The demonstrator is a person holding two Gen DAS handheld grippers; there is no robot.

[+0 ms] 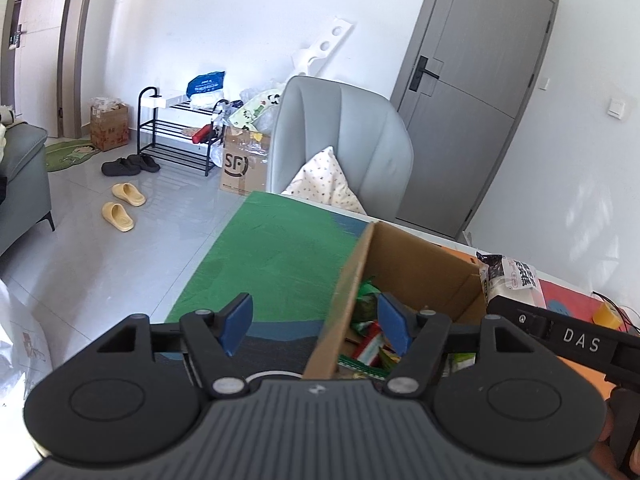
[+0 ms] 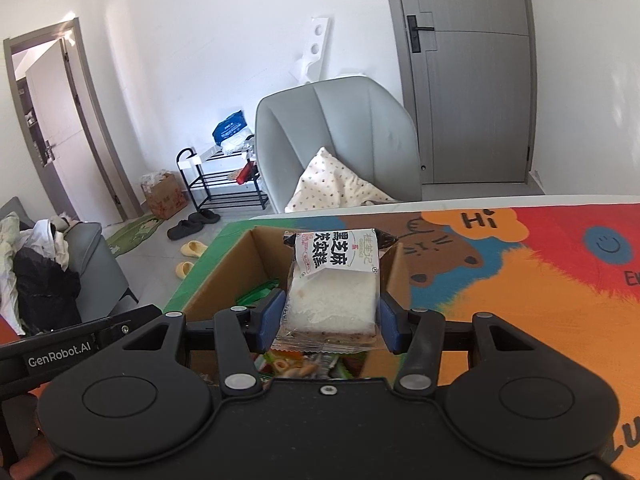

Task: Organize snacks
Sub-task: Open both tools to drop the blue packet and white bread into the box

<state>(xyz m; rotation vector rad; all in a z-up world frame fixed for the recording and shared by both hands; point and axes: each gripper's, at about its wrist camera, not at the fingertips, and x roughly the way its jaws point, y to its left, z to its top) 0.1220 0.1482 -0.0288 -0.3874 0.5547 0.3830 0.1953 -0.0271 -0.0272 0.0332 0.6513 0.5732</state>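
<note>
An open cardboard box [image 1: 404, 264] stands on a colourful table mat and holds several green and red snack packets [image 1: 370, 344]. My left gripper [image 1: 316, 326] is open and empty, its fingers straddling the box's left wall. My right gripper [image 2: 330, 320] is shut on a wrapped white cake [image 2: 334, 284] with black Chinese lettering and holds it above the box [image 2: 236, 268]. The cake also shows at the right of the left wrist view [image 1: 512, 278]. More snack packets [image 2: 296, 364] lie in the box under it.
The mat [image 2: 520, 280] has a cartoon print in orange, red and green. A grey chair [image 2: 340, 136] with a spotted cushion stands at the table's far edge. Beyond are a shoe rack [image 1: 176, 128], cardboard boxes, slippers and a grey door.
</note>
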